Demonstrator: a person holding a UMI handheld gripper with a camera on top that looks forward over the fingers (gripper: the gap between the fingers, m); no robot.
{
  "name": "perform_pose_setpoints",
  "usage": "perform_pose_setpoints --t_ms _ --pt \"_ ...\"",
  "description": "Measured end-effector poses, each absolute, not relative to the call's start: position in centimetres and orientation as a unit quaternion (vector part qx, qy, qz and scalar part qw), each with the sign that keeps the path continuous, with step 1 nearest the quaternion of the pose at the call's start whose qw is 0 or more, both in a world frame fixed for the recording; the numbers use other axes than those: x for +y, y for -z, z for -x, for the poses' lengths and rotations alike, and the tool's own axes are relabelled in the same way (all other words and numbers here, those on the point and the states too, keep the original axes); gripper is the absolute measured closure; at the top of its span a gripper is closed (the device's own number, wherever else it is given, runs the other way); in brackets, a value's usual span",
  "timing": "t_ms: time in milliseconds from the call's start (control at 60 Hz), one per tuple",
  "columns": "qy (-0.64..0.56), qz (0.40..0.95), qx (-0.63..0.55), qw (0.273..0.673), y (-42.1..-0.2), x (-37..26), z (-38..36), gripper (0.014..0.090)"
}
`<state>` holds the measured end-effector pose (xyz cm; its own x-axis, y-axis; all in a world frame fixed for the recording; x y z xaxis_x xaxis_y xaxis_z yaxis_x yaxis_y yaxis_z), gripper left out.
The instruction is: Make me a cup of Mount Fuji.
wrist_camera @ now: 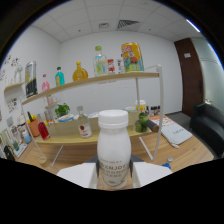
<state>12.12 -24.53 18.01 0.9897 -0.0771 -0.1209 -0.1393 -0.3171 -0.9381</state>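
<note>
A white plastic bottle [113,147] with a white cap and a label reading "BENJOE" stands upright between my two fingers, lifted off any surface. My gripper [114,176] is shut on the bottle, its white fingers [79,174] pressing on the lower body from both sides. Beyond the bottle is a two-level wooden shelf [95,81]. Its upper board carries several bottles and a colourful carton [132,56]. The lower board holds a small clear bottle with a red label [84,126], a green plant [62,109] and a cup [132,113].
A red bottle [43,131] and an orange cup [33,127] stand at the lower board's left end. A white bag [175,134] lies on the wooden table right of the shelf. A dark sofa [210,125] and a brown door [190,70] are farther right.
</note>
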Motion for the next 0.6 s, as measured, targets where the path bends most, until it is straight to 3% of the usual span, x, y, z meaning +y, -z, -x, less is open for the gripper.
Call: perform_pose_setpoints --t_ms 183,317,600 --pt "0.017 0.83 0.001 0.557 -13.5 -23.8 -11.4 0.057" --pt "0.126 0.831 -0.116 0.529 -11.9 -23.0 -12.4 0.0573" --pt "0.349 0.736 -0.39 0.43 -12.0 -21.4 -14.4 0.0572"
